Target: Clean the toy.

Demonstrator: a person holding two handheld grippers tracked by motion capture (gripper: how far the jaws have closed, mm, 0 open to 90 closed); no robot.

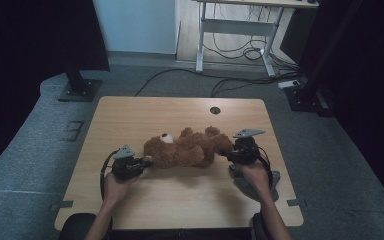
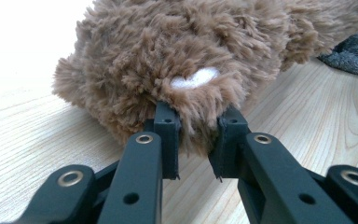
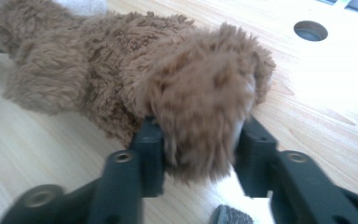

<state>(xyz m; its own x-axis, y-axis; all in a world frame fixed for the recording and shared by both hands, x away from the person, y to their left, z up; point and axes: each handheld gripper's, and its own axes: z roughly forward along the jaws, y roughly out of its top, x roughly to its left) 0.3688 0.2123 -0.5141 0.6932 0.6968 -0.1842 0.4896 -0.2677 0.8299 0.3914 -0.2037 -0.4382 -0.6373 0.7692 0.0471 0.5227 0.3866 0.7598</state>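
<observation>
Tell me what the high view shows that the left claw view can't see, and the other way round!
High view alone: the whole wooden table, both of the person's hands, the right claw at the teddy bear's leg end, and a desk and cables on the floor behind.

Left claw view alone: close up, the left claw pinching the bear's fur just under a small white patch, plus the wood grain.

Both: the brown teddy bear lying on the table, the left claw gripping it, and a grey cloth beside it.
</observation>
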